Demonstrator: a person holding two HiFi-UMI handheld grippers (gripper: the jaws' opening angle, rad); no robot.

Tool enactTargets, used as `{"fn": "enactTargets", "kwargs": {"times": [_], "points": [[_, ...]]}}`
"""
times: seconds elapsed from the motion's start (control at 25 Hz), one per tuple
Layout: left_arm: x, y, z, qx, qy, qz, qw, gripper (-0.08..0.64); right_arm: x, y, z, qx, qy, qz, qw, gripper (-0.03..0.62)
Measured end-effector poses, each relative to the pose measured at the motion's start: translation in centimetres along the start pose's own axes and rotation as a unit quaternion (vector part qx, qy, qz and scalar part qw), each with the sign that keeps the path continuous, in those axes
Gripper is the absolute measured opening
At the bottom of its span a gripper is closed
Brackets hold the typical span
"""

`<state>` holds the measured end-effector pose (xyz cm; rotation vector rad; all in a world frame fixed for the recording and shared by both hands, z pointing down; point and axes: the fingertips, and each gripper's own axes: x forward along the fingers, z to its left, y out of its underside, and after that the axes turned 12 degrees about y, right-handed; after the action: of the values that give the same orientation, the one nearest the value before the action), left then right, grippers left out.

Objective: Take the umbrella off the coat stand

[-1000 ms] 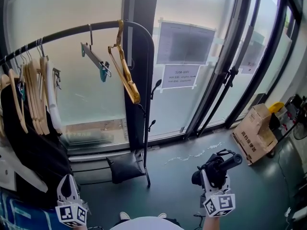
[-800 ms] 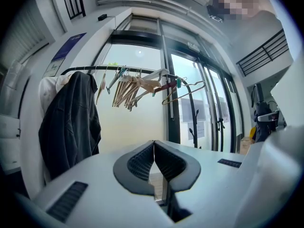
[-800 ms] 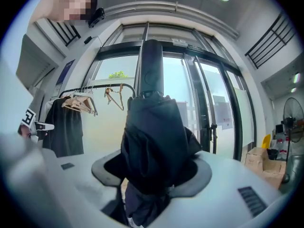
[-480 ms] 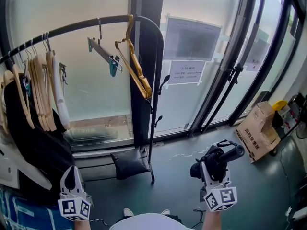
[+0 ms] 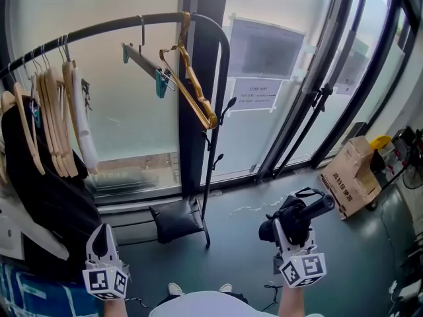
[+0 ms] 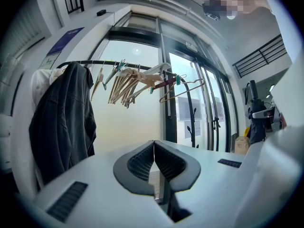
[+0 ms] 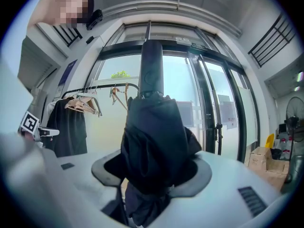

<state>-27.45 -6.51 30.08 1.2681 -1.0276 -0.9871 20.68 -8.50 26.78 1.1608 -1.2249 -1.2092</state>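
Folded black umbrella [image 5: 299, 215] is off the coat stand [image 5: 210, 152], held in the right gripper [image 5: 288, 232] out over the floor [image 5: 231, 226], well apart from the stand. Right fingers [image 7: 192, 177] are clamped on the bundled canopy; in the right gripper view the fabric [image 7: 154, 141] fills the gap and the handle sticks up past it. In the head view the handle end angles up and right, toward the cardboard box [image 5: 353, 174].

Right gripper sits low at the right, pointing forward and roughly level, marker cube nearest the person. Left gripper [image 5: 100, 235] is low at the left, also pointing forward and level, just beside the black coat [image 5: 46, 203]. Left fingers [image 6: 142, 163] are pressed together with nothing between them.

Wooden hangers [image 5: 56, 117] and a gold hanger [image 5: 195, 91] hang on the rail above.
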Motion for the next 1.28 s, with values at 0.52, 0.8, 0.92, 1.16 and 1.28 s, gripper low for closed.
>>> {"fn": "enactTargets", "kwargs": {"times": [0.52, 0.8, 0.92, 1.16, 1.28], "points": [[0.6, 0.2, 0.4, 0.0, 0.03, 0.007, 0.9995, 0.023, -0.8, 0.4, 2.5, 0.036, -0.019, 0.003, 0.999, 0.25], [0.5, 0.7, 1.0, -0.002, 0.034, 0.012, 0.9993, 0.023, -0.3, 0.5, 3.6, 0.024, -0.015, 0.001, 1.0, 0.25], [0.6, 0.8, 0.8, -0.002, 0.04, 0.013, 0.9991, 0.023, 0.1, 0.1, 4.5, 0.02, -0.02, -0.006, 1.0, 0.25], [0.9, 0.8, 1.1, -0.003, 0.041, 0.012, 0.9991, 0.023, 0.8, -0.7, 5.3, 0.013, -0.023, -0.019, 0.999, 0.25], [0.9, 0.9, 1.2, -0.003, 0.041, 0.012, 0.9991, 0.023, 0.9, -0.7, 5.3, 0.014, -0.023, -0.019, 0.999, 0.25]]}}
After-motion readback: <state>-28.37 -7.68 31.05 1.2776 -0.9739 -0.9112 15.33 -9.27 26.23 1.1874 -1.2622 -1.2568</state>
